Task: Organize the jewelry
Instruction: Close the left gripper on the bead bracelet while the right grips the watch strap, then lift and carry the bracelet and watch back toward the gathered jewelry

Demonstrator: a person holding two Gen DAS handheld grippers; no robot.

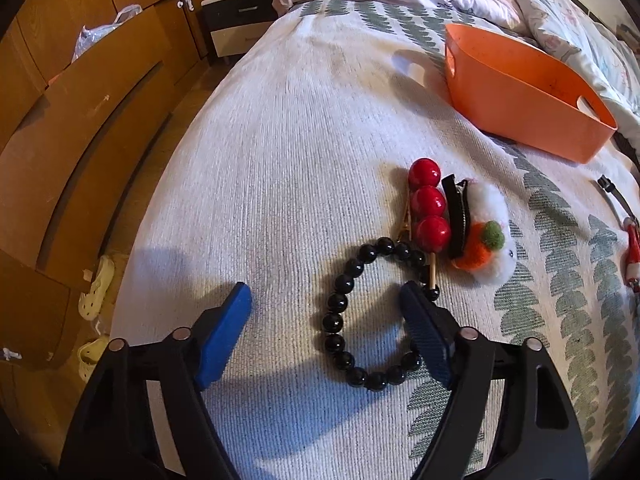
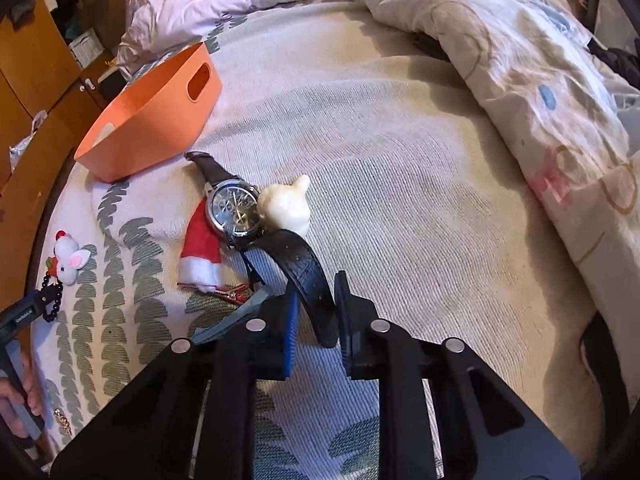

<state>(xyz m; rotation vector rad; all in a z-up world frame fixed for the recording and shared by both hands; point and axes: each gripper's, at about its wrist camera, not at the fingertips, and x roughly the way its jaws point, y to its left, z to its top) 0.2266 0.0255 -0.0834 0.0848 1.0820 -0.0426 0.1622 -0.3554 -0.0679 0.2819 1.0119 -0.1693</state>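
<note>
My left gripper (image 1: 326,298) is open, low over a black bead bracelet (image 1: 340,322) on the bedspread; its right finger lies over the bracelet's right side. A red three-ball hair clip (image 1: 429,210) and a white fluffy clip (image 1: 486,232) lie just beyond. My right gripper (image 2: 318,310) is shut on the black strap (image 2: 306,270) of a wristwatch (image 2: 234,208), whose dial rests on the bed. A red Santa-hat clip (image 2: 202,246) and a cream figurine (image 2: 286,204) touch the watch. An orange basket (image 1: 524,92) stands farther back; it also shows in the right wrist view (image 2: 152,120).
A rumpled quilt (image 2: 520,60) covers the bed's right and far side. A wooden wardrobe (image 1: 60,120) and a nightstand (image 1: 236,20) stand left of the bed, with slippers (image 1: 96,288) on the floor. A red-white clip (image 1: 632,248) lies at the right.
</note>
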